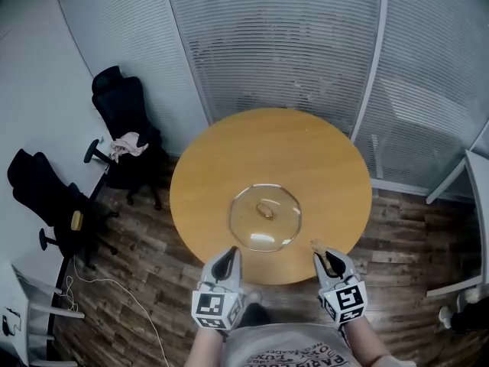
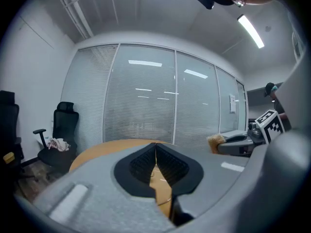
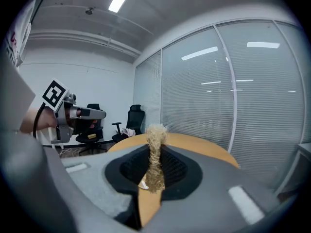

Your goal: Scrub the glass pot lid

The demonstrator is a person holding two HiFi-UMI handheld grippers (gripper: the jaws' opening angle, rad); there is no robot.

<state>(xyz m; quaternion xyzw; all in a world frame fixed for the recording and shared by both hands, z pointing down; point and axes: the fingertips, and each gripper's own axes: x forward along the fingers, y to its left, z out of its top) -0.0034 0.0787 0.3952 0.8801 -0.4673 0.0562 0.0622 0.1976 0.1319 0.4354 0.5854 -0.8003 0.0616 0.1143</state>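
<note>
The lid lies on the table, just beyond the left gripper and the right gripper, which has a scrubber between its jaws. Chairs stand left of the table.

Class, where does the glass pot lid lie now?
Head view: the glass pot lid lies on the round wooden table near its front edge, ahead of the left gripper and right gripper.

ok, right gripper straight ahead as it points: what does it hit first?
Likely the bare table, just right of the glass lid. The right gripper, shut on the scrubber, looks nearly level, so height is unclear.
</note>
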